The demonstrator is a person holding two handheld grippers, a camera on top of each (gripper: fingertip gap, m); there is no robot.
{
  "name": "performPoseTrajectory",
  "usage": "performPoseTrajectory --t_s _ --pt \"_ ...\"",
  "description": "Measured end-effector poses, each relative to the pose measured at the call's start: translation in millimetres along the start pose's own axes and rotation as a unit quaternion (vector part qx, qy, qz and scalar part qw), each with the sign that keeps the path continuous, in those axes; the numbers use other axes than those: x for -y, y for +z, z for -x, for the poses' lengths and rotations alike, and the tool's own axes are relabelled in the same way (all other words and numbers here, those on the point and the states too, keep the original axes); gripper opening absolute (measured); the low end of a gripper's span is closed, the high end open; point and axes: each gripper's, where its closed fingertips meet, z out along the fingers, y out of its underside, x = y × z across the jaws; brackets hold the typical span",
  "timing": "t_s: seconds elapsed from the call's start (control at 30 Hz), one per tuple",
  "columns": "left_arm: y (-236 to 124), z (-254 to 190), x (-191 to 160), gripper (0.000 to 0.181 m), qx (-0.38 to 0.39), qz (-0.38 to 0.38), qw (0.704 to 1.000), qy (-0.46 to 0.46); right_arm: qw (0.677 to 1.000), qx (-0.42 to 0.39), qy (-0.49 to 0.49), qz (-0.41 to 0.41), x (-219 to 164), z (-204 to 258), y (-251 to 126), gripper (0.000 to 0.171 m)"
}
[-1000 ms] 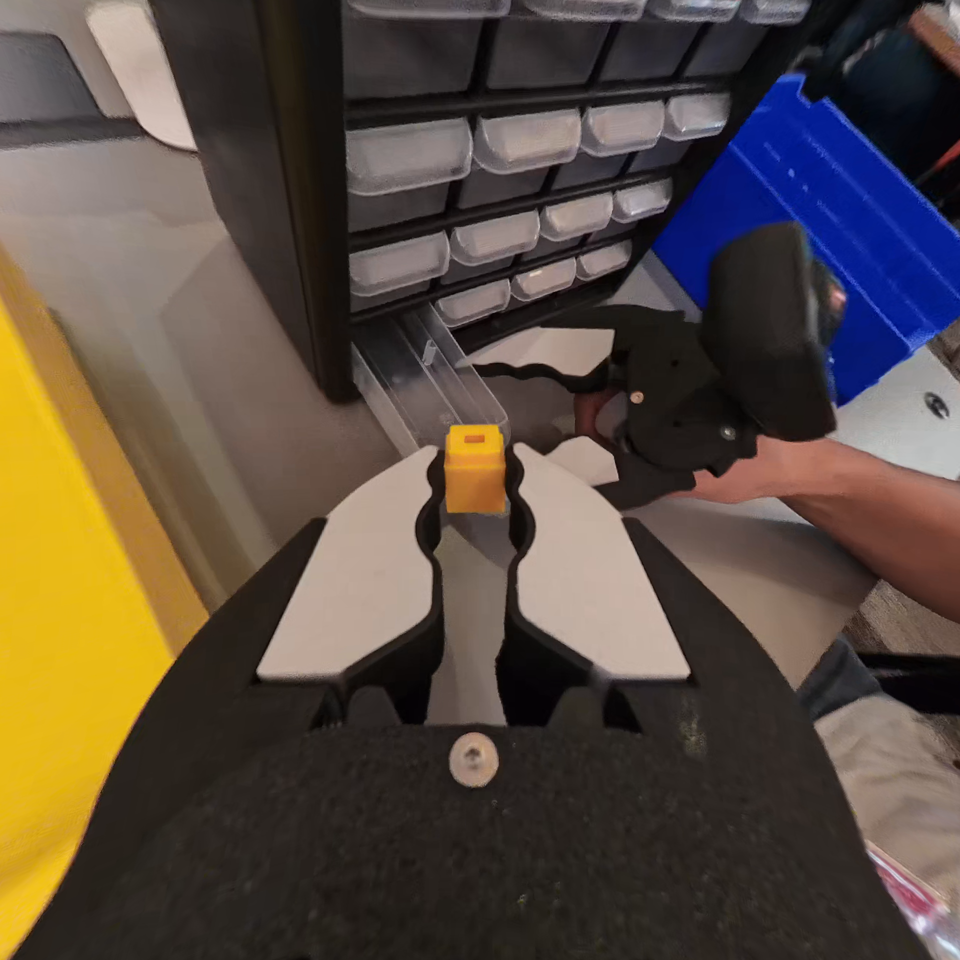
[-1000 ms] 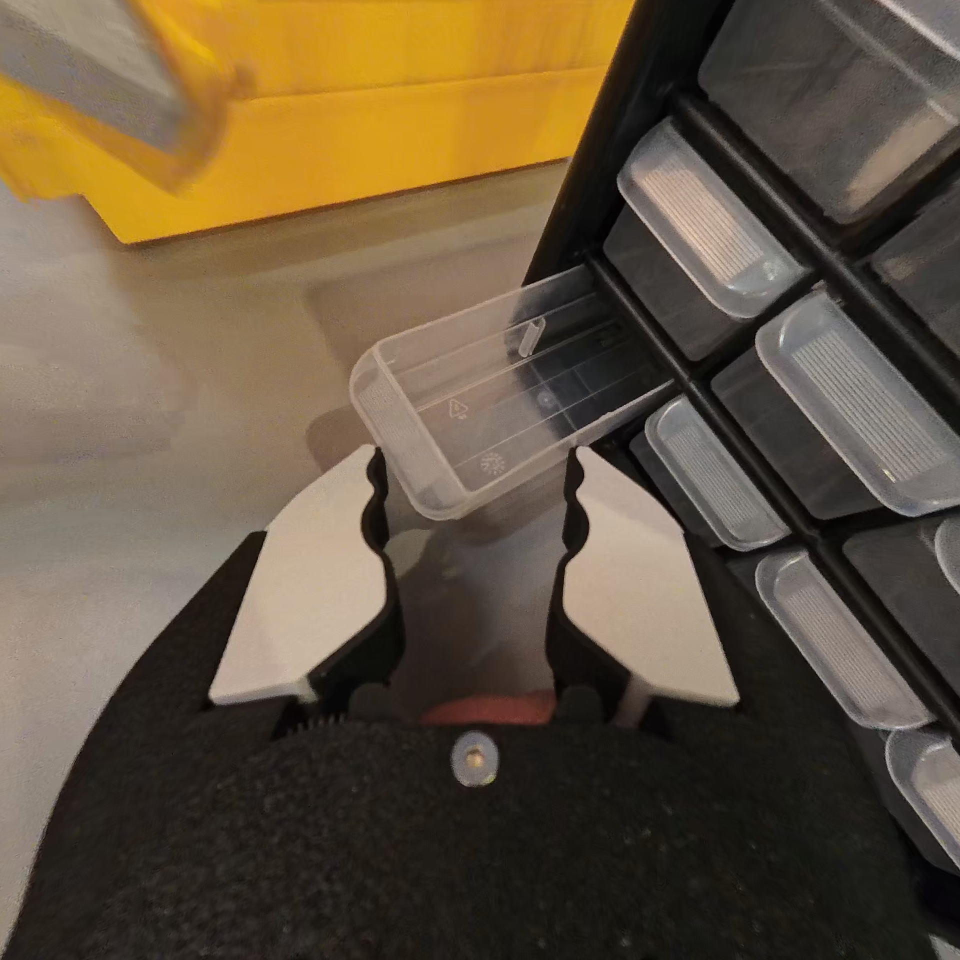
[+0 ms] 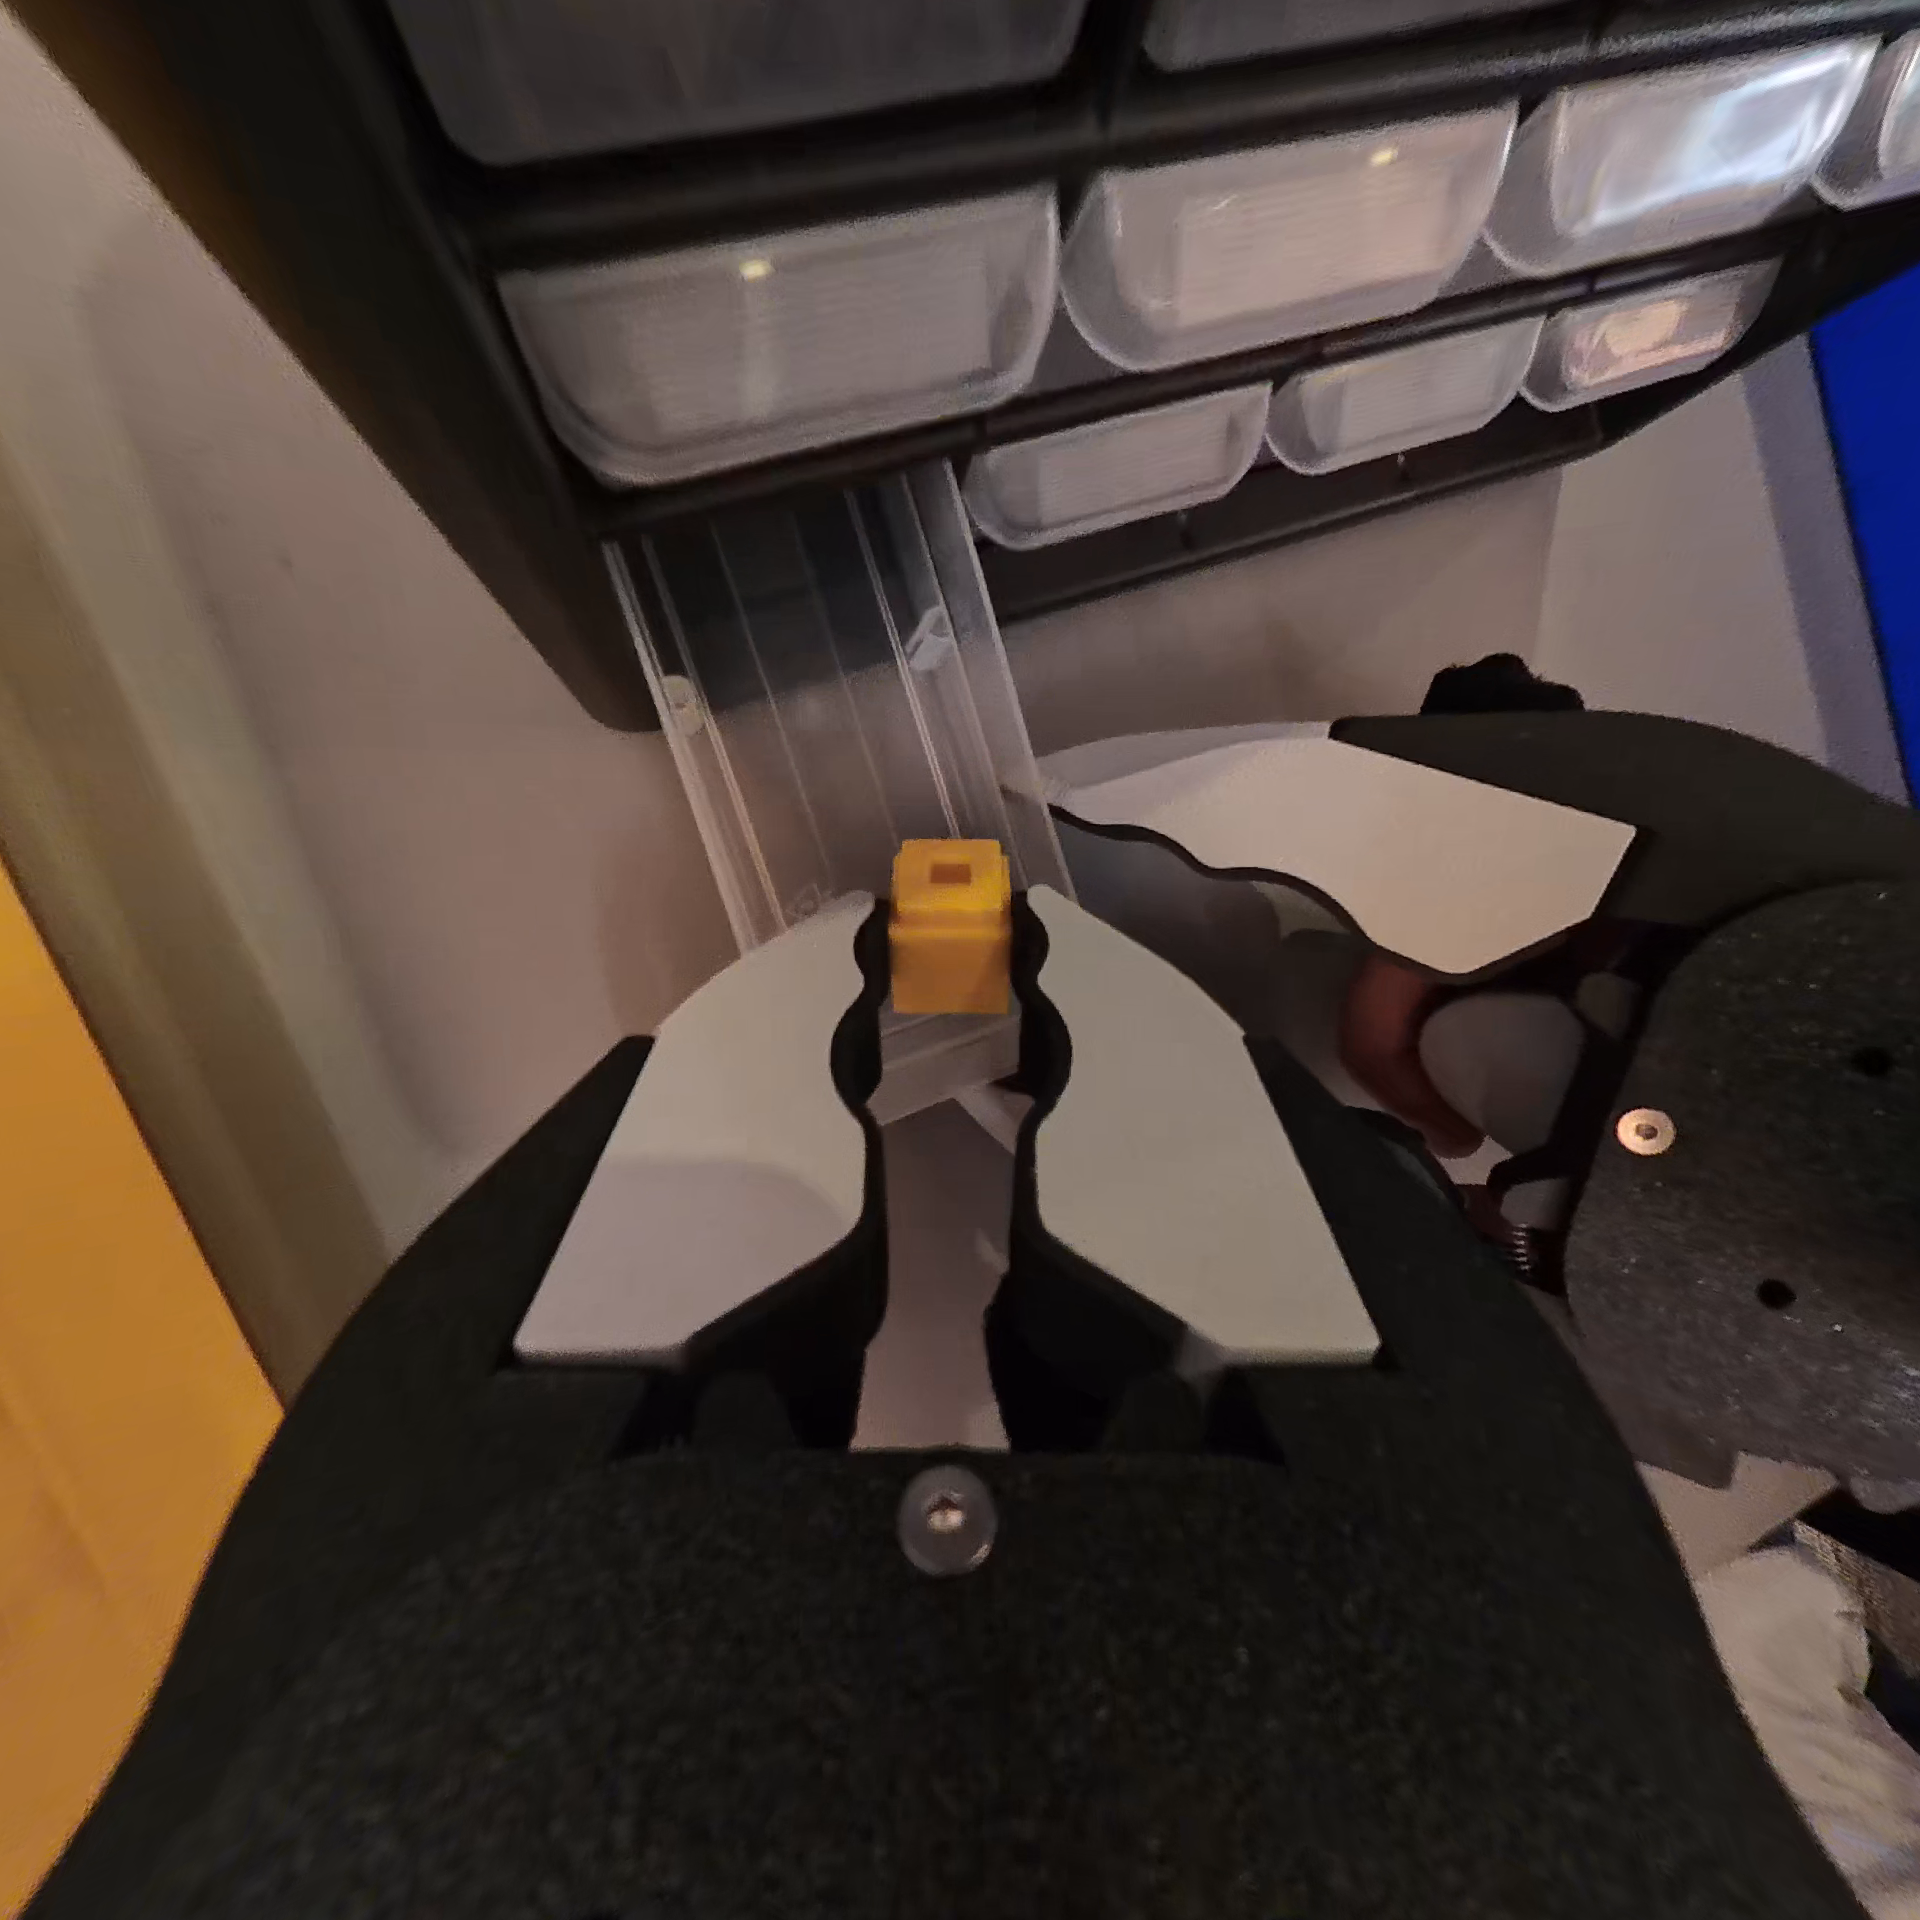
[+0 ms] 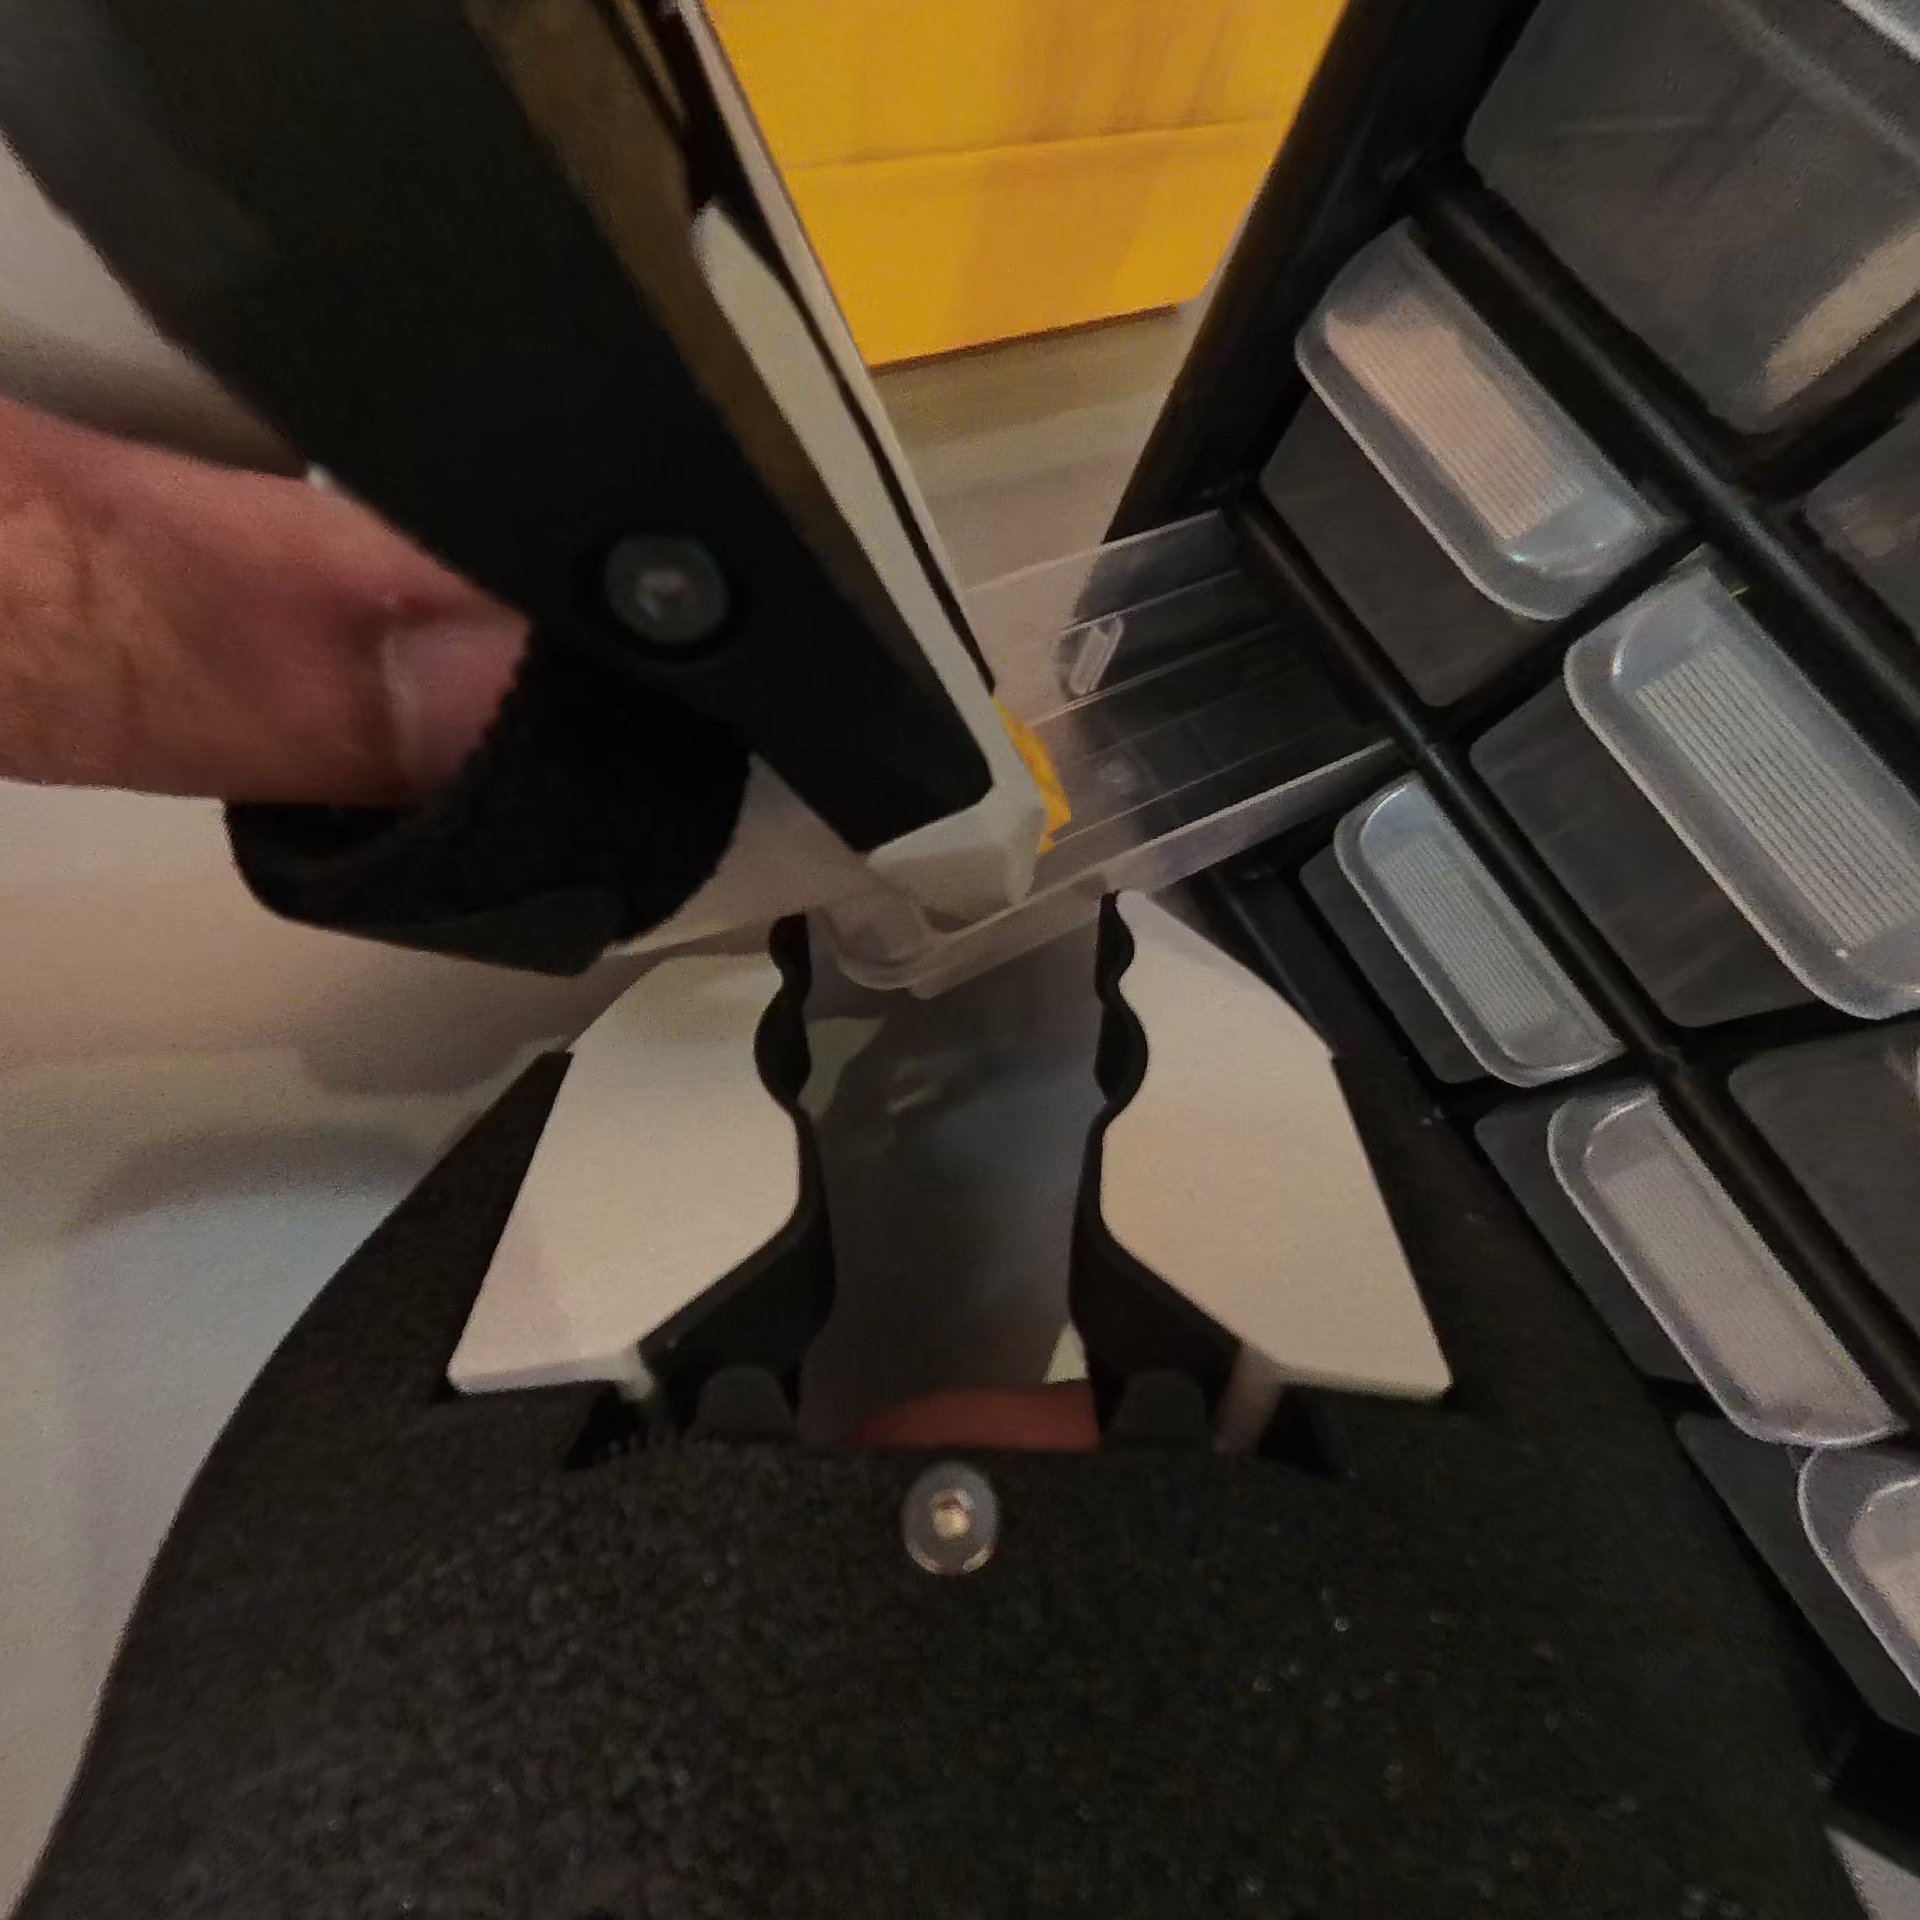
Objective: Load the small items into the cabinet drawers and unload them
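Left wrist view: gripper (image 3: 951, 940) around yellow block (image 3: 948, 943)

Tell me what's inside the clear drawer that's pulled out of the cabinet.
The pulled-out clear drawer shows only its bare ribbed floor. The left gripper holds a yellow block over its front end, hiding that part. The portion inside the cabinet cannot be seen.

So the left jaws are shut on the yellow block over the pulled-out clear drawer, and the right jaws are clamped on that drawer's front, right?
Not quite. The right gripper is open: in the right wrist view its jaws stand apart, just short of the clear drawer. The rest holds: the left gripper is shut on the yellow block over that drawer.
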Motion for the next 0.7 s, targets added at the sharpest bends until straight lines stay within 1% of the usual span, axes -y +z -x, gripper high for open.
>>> performPoseTrajectory --t_s 0.13,0.23,0.33,0.4,0.57,0.7 --pt "-4 -4 -12 0.022 -0.008 0.008 1.0 0.0 1.0 0.007 -0.008 0.0 -1 8 -9 0.056" --pt "-4 -4 -12 0.022 -0.012 0.012 1.0 -0.003 1.0 0.002 -0.014 -0.006 -1 9 -13 0.056" --pt "-3 -1 -6 0.022 -0.005 0.021 1.0 -0.009 1.0 -0.003 -0.01 0.005 -3 6 -8 0.059" --pt "-1 -2 -8 0.022 -0.002 0.046 0.999 -0.011 1.0 -0.002 -0.002 0.009 -4 7 -4 0.062" --pt "-1 0 -8 0.022 0.014 0.064 0.997 -0.033 1.0 0.009 0.013 0.014 -5 11 1 0.06" --pt "-1 0 -7 0.022 0.013 0.059 0.997 -0.043 1.0 0.012 0.017 0.011 -5 10 1 0.059"
